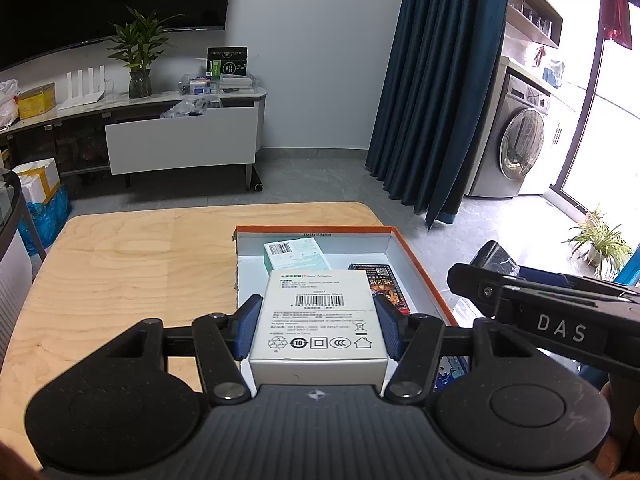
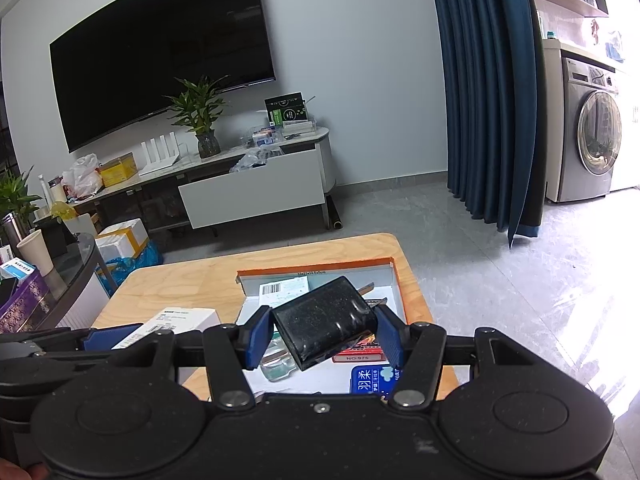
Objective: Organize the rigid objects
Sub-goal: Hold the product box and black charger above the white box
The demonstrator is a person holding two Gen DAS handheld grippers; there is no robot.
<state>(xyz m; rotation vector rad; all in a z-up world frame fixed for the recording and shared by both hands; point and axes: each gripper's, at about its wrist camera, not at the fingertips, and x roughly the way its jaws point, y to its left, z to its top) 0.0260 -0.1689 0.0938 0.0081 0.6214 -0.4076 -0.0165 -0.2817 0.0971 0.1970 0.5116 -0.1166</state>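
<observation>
Two grippers, left clamping one white box, right one black case.

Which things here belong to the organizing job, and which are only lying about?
Job: white power adapter box in the left claw; black case in the right claw; orange-rimmed tray; green-white box inside.

Lying about: potted plant, TV, washing machine, yellow box.

This is a home – a living room. A big black TV hangs at ten o'clock, a plant in a vase stands under it, and a washing machine sits at two o'clock – beside blue curtains.
</observation>
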